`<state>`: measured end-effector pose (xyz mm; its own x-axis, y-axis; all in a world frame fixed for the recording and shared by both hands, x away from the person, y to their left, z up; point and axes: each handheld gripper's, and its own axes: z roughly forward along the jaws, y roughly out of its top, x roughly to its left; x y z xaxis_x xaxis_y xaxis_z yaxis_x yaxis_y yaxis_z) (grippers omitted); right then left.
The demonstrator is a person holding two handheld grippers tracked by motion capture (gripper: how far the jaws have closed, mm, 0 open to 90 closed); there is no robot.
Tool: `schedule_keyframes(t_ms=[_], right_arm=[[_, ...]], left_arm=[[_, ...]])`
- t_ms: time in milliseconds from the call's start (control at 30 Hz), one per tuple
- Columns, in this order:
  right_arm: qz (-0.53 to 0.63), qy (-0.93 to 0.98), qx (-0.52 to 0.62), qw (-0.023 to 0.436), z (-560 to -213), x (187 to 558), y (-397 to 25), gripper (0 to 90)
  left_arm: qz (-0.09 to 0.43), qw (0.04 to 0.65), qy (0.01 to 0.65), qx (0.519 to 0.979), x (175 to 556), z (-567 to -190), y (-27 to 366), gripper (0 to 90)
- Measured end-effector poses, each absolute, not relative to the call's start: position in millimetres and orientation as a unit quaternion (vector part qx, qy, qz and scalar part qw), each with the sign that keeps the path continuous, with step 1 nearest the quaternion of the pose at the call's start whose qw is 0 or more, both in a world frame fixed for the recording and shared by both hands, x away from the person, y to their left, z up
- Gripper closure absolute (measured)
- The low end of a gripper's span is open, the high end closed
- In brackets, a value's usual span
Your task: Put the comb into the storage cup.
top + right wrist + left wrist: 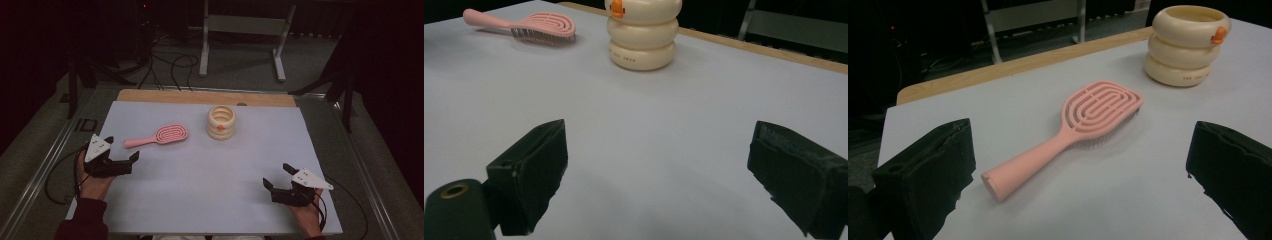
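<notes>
Hairbrush (1083, 131) lies flat just ahead of the left gripper (1073, 165), both grippers' fingers spread apart.

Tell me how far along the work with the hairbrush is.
Nothing looks done yet. The pink hairbrush lies flat on the white table cover, bristles down, beside the cream ringed cup and apart from it. The left claw is open with the brush handle just ahead of it, not touching. The right claw is open over bare cover. Grasping and moving the brush are probably still left.
</notes>
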<state>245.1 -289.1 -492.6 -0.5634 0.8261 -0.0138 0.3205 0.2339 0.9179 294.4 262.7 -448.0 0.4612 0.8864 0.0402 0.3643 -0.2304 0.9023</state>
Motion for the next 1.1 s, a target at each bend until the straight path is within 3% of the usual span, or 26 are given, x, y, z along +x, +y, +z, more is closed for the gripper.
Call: schedule_keyframes(t_ms=[400, 1100], right_arm=[[0.483, 0.740, 0.389, 0.261, -493, 245, -289, 9.2], [0.483, 0.741, 0.389, 0.259, -493, 246, -289, 9.2]], left_arm=[[0.280, 0.457, 0.443, 0.719, 314, -442, 267, 0.1], [0.278, 0.420, 0.442, 0.742, 345, -435, 263, 0.1]])
